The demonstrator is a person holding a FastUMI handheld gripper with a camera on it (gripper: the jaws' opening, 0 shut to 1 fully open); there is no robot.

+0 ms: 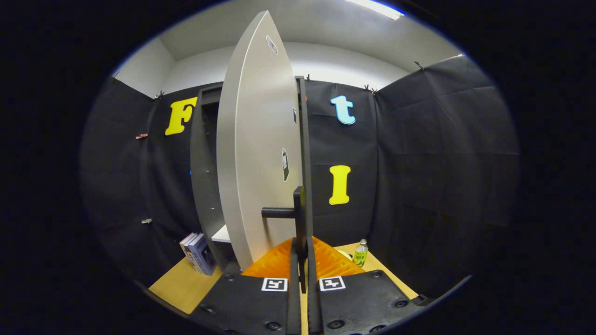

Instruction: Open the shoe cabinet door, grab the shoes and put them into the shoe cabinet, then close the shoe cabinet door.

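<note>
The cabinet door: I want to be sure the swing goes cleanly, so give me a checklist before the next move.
1. Gripper fingers closed on the black handle: ok.
2. Door partly open, edge-on ahead: ok.
3. Cabinet interior exposed beside the door: ok.
4. Books against the cabinet base, out of the door's path: cannot tell.
5. Bottle standing upright, apart from the door: ok.
6. Shoes located: cannot tell.
</note>
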